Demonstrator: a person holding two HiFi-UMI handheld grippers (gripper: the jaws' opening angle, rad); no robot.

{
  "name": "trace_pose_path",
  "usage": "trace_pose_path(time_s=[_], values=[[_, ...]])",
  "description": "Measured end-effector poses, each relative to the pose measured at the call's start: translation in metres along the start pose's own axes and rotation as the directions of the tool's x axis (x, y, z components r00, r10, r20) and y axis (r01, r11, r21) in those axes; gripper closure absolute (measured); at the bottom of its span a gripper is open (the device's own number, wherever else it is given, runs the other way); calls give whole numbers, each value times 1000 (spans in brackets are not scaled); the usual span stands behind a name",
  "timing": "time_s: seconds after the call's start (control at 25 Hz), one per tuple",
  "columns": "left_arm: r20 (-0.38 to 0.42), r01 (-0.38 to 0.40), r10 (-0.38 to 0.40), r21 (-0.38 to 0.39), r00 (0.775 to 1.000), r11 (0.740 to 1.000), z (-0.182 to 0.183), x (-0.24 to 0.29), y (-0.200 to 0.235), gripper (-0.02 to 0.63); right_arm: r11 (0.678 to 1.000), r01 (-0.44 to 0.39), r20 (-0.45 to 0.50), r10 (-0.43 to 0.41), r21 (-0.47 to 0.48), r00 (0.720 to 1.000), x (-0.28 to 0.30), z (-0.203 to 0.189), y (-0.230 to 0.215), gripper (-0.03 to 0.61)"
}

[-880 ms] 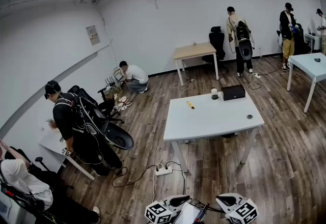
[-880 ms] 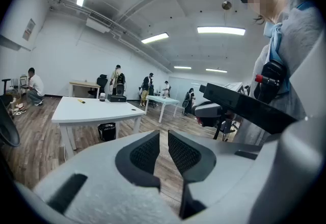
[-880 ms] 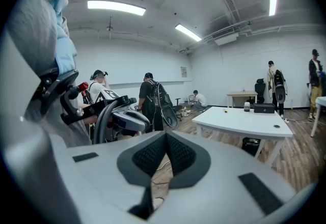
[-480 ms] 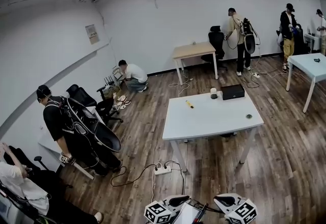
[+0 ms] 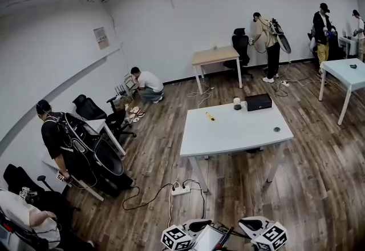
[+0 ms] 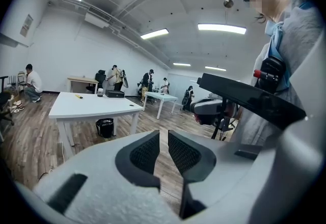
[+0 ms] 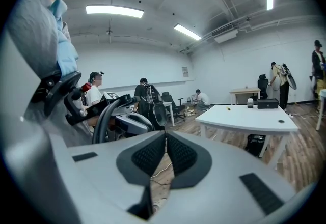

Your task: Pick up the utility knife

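Note:
The utility knife (image 5: pixel 210 116) is a small yellow thing lying on the far left part of the white table (image 5: pixel 228 136), a few steps ahead of me. It also shows as a yellow speck in the left gripper view (image 6: pixel 78 96). Both grippers hang low at the bottom edge of the head view, far from the table: the left gripper (image 5: pixel 197 226) and the right gripper (image 5: pixel 251 224). In its own view the left gripper (image 6: pixel 163 139) has its pads nearly together with nothing between them. The right gripper (image 7: pixel 166 141) has its pads touching, also holding nothing.
On the table stand a black box (image 5: pixel 258 101), a white cup (image 5: pixel 236 103) and a small dark disc (image 5: pixel 276 129). A power strip (image 5: pixel 181 190) with cables lies on the floor before the table. A person with a backpack (image 5: pixel 57 141) and office chairs are at left.
The person with the backpack at left has stepped further left. The person at the back has turned. My view has shifted slightly; both grippers stay low and shut.

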State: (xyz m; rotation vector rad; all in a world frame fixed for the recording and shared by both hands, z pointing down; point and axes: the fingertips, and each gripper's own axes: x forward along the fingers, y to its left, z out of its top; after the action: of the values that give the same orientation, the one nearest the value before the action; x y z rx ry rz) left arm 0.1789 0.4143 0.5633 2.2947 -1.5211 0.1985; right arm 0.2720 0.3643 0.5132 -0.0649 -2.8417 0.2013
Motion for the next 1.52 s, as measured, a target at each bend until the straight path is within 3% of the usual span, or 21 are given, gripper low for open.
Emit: trace_pose_path(time_s=[0.84,1.28,1.52], values=[[-60,38,-37,11,998,999,-5,33,10,551,999,13,-17,-12,30,1000,1,-15,-32,549],[-71,65,-64,11,995,998,21,65,93,551,999,15,-99,-11,42,995,64,14,-82,549],[-50,57,-57,-4,997,998,45,68,161,551,999,-16,-128,11,-40,992,131,40,-120,549]])
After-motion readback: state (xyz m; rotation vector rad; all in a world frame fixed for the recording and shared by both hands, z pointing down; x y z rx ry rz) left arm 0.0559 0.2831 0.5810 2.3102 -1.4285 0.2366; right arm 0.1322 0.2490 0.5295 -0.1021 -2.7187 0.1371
